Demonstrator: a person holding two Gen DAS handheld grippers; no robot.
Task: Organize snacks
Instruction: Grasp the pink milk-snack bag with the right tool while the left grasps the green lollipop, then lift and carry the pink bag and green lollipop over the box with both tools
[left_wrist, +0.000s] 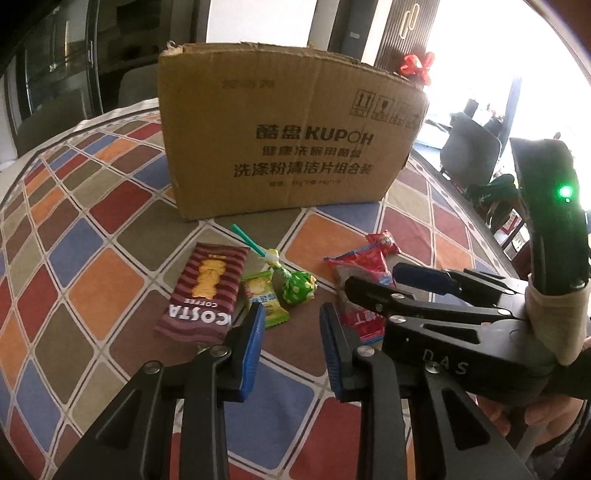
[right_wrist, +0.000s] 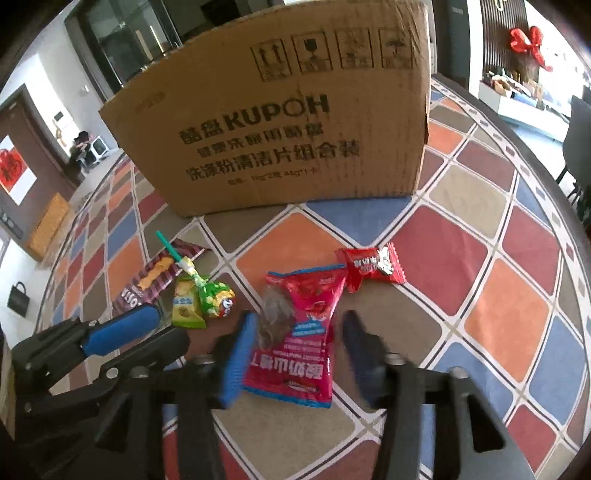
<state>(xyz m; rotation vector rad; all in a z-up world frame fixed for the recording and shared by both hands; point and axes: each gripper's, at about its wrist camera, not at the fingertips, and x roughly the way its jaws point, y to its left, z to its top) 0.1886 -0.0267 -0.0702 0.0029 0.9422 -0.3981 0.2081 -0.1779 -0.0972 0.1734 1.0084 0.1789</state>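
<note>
Blue-padded right gripper (right_wrist: 297, 354), jaws spread, is straddling a red foil snack bag (right_wrist: 299, 339) lying lengthwise toward a brown cardboard box (right_wrist: 280, 122) printed "KUPOH". Left gripper (left_wrist: 291, 343), jaws parted and empty, is hovering beside a maroon striped "COSTA COFFEE" biscuit packet (left_wrist: 207, 291) on the checked desk (right_wrist: 509, 302).

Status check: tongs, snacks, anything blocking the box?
Left tongs empty, over the cloth. Right tongs open, straddling the red snack bag, no grip. Five snacks on the tablecloth. Cardboard box behind them, path unobstructed.
</note>
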